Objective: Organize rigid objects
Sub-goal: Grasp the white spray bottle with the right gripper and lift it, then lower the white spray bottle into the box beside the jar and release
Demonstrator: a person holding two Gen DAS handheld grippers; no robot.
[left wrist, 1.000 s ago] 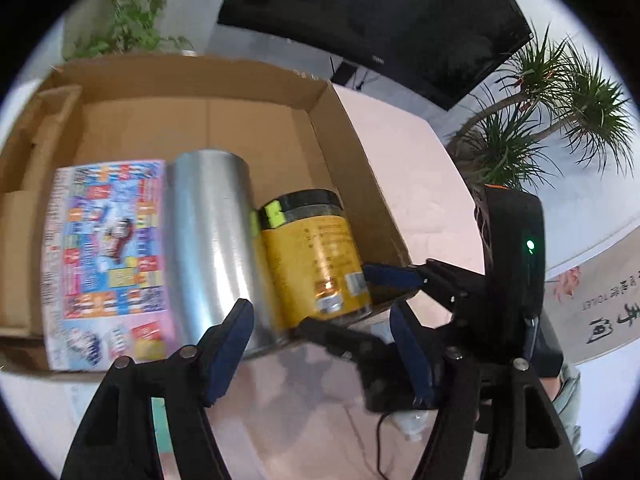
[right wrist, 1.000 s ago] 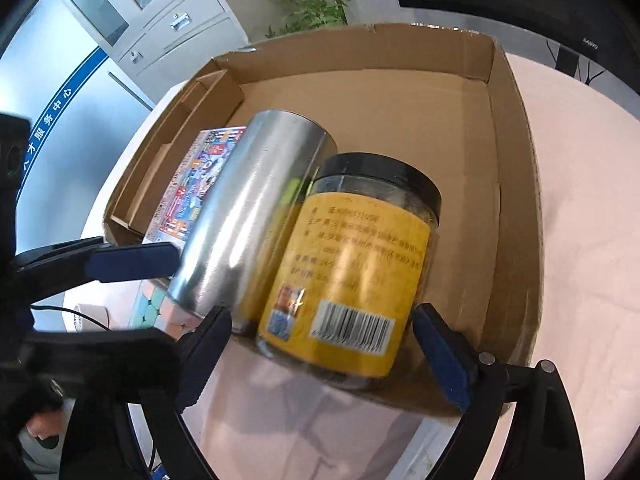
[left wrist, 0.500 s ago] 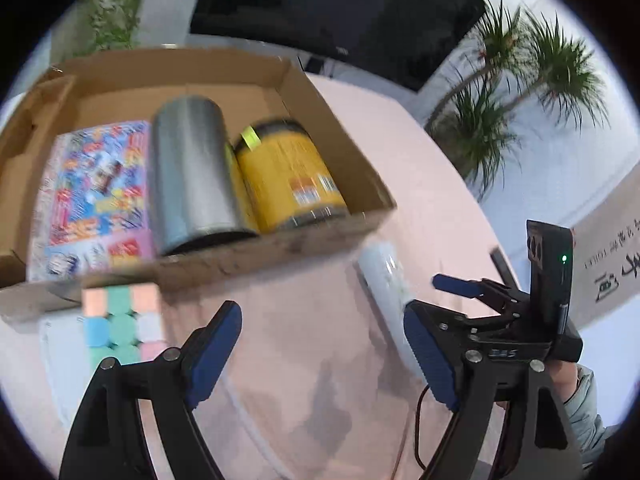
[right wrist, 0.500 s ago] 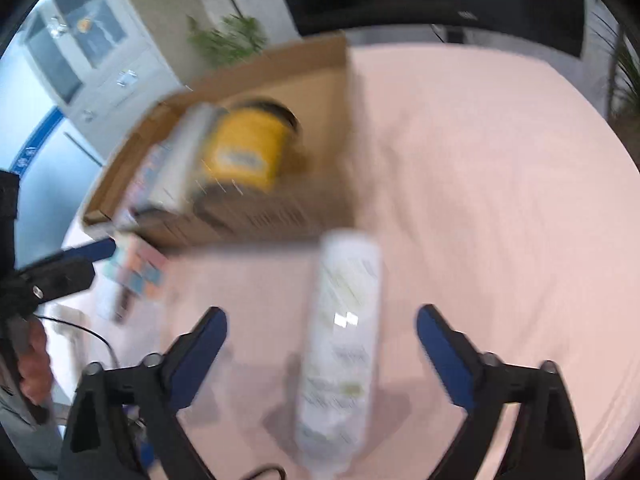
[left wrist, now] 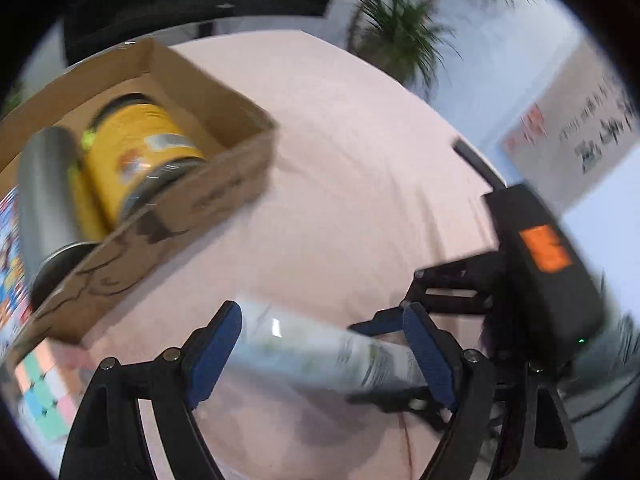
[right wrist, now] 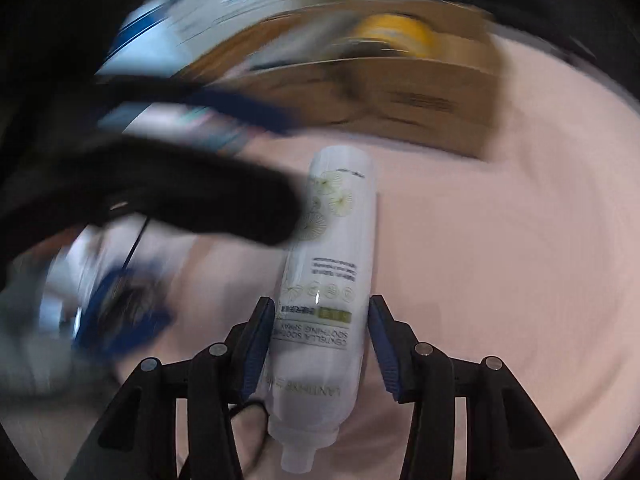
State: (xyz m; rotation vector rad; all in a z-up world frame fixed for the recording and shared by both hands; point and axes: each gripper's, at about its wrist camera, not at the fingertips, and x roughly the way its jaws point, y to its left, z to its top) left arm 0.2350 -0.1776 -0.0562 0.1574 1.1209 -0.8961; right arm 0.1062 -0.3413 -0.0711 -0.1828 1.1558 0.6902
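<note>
Left tongs (left wrist: 320, 352) agape over white bottle (left wrist: 320, 354).

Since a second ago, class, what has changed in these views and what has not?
Both claws pulled back from the cardboard box. The right claw now straddles the white spray bottle lying on the pink table, jaws narrowed around it. The left claw remains open. Yellow jar and silver can stay boxed.

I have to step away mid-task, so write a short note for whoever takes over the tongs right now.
Right tongs: open, straddling the white spray bottle, which lies on the pink table.
Left tongs: open, holding nothing, near the same bottle.
Done: yellow jar, silver can and printed packet lie in the cardboard box.
Left: box the bottle and the pastel cube lying outside the box.
</note>
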